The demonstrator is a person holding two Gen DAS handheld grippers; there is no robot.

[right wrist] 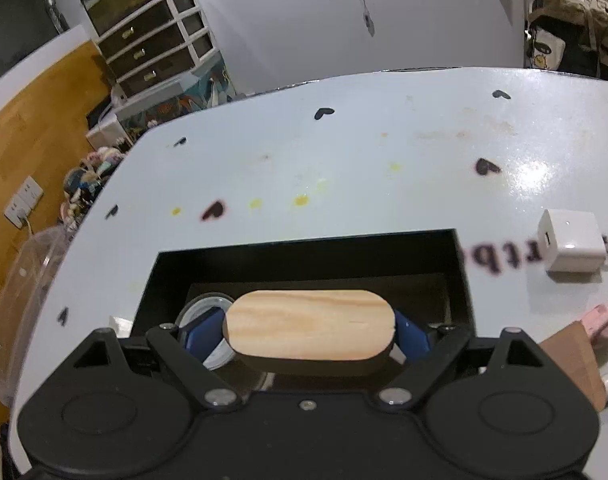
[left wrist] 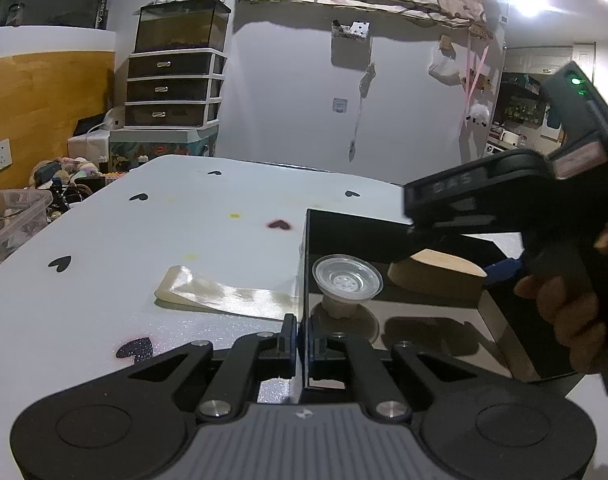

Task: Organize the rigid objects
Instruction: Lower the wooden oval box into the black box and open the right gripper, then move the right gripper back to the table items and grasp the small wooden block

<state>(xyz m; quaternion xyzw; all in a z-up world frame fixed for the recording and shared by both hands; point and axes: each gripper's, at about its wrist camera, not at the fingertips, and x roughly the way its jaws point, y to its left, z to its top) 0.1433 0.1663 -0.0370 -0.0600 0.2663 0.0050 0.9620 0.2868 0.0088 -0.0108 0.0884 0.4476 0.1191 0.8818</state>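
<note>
The left gripper (left wrist: 302, 344) is closed on the left wall of the black box (left wrist: 304, 280). The right gripper (right wrist: 310, 334) grips an oval wooden block (right wrist: 310, 324) by its two ends, just above the box opening. A clear plastic lid (left wrist: 347, 279) lies inside the box.

One black box (right wrist: 460, 276) — one wooden oval block (right wrist: 310, 330), one clear funnel-shaped cup (left wrist: 346, 280) inside. One white cube (right wrist: 572, 246), right edge. Two grippers — left (left wrist: 302, 344), right (right wrist: 310, 336).
</note>
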